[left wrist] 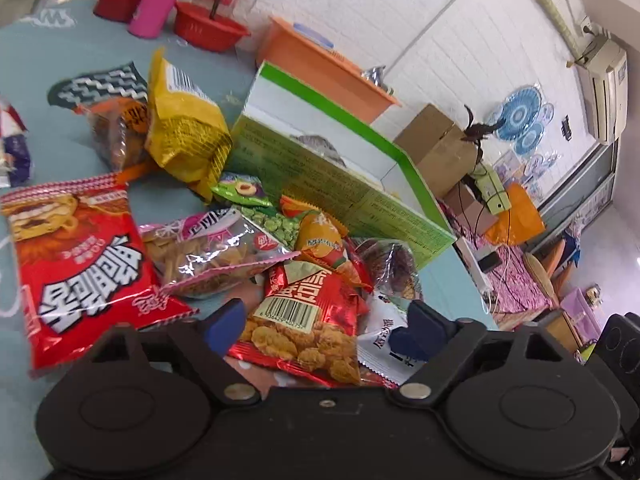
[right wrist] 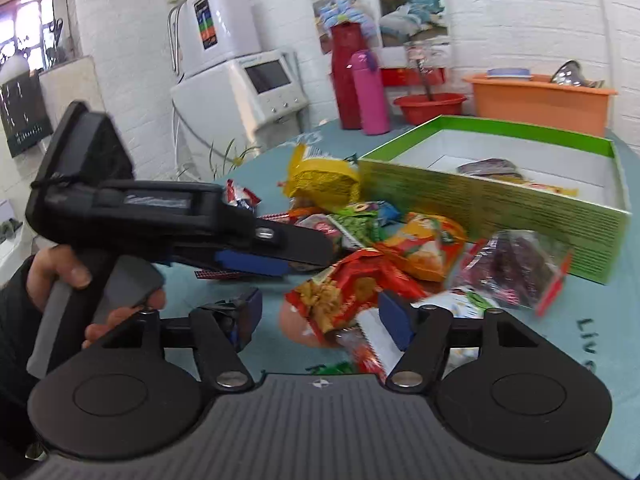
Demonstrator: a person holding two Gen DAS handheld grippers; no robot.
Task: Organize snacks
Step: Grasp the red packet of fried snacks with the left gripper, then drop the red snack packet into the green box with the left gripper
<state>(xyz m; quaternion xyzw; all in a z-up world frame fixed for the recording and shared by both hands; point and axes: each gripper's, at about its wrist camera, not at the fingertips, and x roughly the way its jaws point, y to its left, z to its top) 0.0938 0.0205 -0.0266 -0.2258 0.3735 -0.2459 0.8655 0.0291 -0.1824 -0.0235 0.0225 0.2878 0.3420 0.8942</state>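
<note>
A bench [left wrist: 80, 60] under a pale teal cloth carries a heap of crinkled snack packets [left wrist: 248, 248], an open green cardboard box [left wrist: 340, 184], a red plastic basin [left wrist: 208, 28] and an orange plastic tub [left wrist: 320, 64].

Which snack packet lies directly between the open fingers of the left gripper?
The red packet with the barcode, showing fried golden pieces, lies between the left gripper fingers; the others lie further away.

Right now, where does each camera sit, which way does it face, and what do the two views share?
Left wrist: sits on the left gripper, low over the snack pile, facing the green box; only its open fingers show.
Right wrist: sits on the right gripper, open, facing the box and back wall; the person's hand holding the left gripper shows.
Shared: the box, the yellow bag, the red peanut packet, the orange tub.
</note>
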